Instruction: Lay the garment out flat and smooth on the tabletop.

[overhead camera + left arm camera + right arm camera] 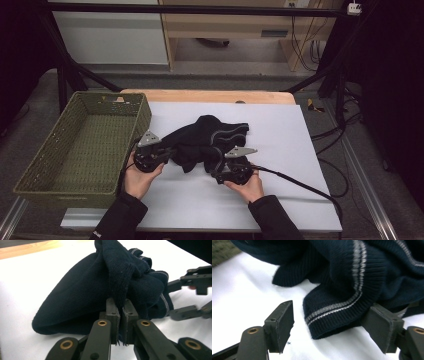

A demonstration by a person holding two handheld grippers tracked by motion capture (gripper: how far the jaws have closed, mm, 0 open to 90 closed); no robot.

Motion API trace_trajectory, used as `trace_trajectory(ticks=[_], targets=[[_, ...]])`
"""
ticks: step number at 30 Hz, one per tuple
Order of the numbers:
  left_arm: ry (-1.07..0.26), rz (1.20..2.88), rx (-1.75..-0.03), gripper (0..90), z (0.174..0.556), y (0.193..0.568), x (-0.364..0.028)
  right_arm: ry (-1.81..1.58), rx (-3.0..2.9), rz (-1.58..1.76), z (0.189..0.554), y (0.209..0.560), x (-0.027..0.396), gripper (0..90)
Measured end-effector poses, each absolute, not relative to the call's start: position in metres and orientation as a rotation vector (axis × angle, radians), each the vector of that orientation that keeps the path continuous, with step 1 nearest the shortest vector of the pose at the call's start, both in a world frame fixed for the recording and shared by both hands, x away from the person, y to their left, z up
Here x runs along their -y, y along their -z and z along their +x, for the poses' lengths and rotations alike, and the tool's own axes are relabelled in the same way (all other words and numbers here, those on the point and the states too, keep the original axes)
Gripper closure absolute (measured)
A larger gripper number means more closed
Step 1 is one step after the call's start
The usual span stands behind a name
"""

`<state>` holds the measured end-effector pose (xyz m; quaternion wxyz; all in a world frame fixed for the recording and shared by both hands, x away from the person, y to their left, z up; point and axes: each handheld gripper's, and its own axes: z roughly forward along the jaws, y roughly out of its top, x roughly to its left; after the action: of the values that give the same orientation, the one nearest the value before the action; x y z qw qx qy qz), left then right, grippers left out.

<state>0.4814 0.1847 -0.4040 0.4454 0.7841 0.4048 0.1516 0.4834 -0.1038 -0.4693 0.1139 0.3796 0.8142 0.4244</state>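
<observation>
In the high view, the navy sweater [207, 140] lies crumpled at centre, between both grippers. In the left gripper view, the left gripper [121, 315] is clenched on a knit fold. In the right gripper view, the right gripper [332, 325] stands released, with the striped cuff [332, 315] between its jaws, pointing toward the lower frame.

Over on the left sits a green woven basket [82, 145], half hanging off the desk [210, 96]. A white sheet [280, 150] covers most of the wooden top. Behind, a pale cabinet [110, 35] and a wooden shelf [225, 25]; black cables [305, 45] trail down at the right.
</observation>
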Motion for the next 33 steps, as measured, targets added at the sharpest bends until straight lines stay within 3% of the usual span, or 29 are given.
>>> trace_trajectory(ticks=[2, 3, 5, 9, 11, 15, 19, 25, 30, 33], targets=[[-0.375, 1.943, -1.001, 85.8, 0.481, 0.404, -0.184, -1.216, -2.383, 1.11, 0.485, 0.473, 0.1, 31.5], [-0.375, 1.945, -1.0, 85.9, 0.481, 0.404, -0.184, -1.18, -2.38, 1.118, 0.486, 0.475, 0.096, 40.9], [-0.374, 1.944, -0.999, 85.9, 0.481, 0.404, -0.184, -1.167, -2.384, 1.124, 0.487, 0.477, 0.096, 45.6], [-0.367, 1.933, -0.996, 86.0, 0.48, 0.402, -0.185, -1.148, -2.412, 1.138, 0.485, 0.474, 0.098, 76.6], [-0.359, 1.921, -0.995, 86.2, 0.479, 0.399, -0.187, -1.1, -2.419, 1.093, 0.483, 0.462, 0.107, 80.6], [-0.349, 1.88, -0.979, 86.5, 0.475, 0.389, -0.19, -1.122, -2.384, 1.084, 0.478, 0.444, 0.126, 81.3], [-0.336, 1.851, -0.945, 86.8, 0.468, 0.376, -0.19, -1.201, -2.305, 1.113, 0.47, 0.418, 0.172, 81.9], [-0.33, 1.878, -0.882, 86.8, 0.461, 0.371, -0.175, -1.21, -2.229, 1.141, 0.472, 0.406, 0.206, 82.0], [-0.342, 1.919, -0.889, 86.7, 0.465, 0.381, -0.165, -1.132, -2.184, 1.133, 0.476, 0.408, 0.208, 81.7], [-0.337, 1.949, -0.915, 86.6, 0.472, 0.393, -0.161, -1.032, -2.203, 1.166, 0.49, 0.429, 0.205, 78.6]])
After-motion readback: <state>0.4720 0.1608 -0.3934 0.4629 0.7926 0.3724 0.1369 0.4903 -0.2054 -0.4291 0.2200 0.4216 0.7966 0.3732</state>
